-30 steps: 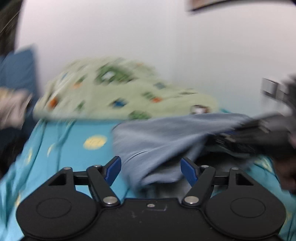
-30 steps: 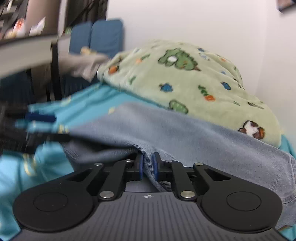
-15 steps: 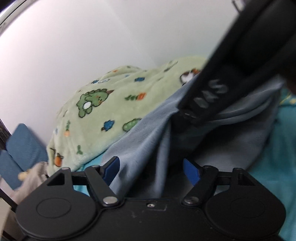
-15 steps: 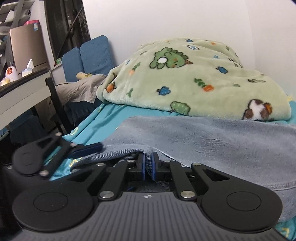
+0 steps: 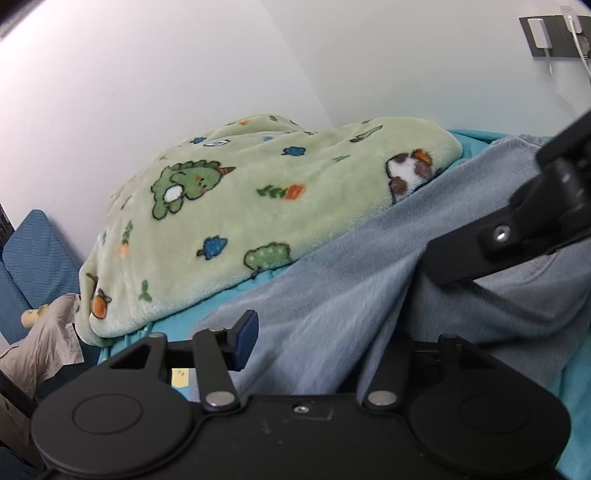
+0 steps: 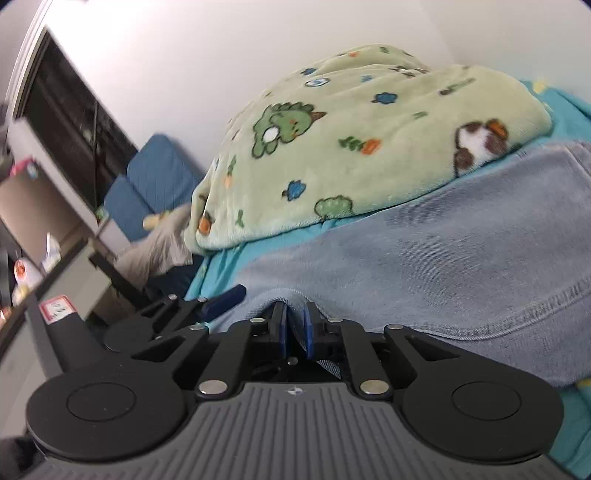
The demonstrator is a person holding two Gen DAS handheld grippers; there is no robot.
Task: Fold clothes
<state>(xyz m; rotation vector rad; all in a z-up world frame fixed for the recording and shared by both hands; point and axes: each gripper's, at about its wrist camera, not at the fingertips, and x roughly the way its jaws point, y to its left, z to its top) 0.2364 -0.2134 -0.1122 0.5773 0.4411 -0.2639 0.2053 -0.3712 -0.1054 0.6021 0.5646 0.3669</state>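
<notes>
A light blue denim garment (image 6: 443, 251) lies on the teal bed sheet (image 6: 225, 254). My right gripper (image 6: 294, 328) is shut on a fold of its near edge. In the left wrist view the same garment (image 5: 332, 295) drapes between the wide-open jaws of my left gripper (image 5: 325, 343); the cloth covers its right finger. The right gripper's black body (image 5: 517, 236) sits on the garment at the right of that view. The left gripper's blue finger (image 6: 221, 301) shows just left of my right gripper.
A green dinosaur-print fleece blanket (image 5: 258, 218) is heaped at the back of the bed against the white wall. Blue cushions (image 6: 147, 184) and a grey cloth (image 6: 159, 251) lie at the left. A desk with small items (image 6: 37, 280) stands far left. A wall socket (image 5: 543, 33) is top right.
Both grippers have tilted and shifted, so the views roll. The left gripper stays open with cloth draped between its jaws. The right gripper keeps its grip on the denim.
</notes>
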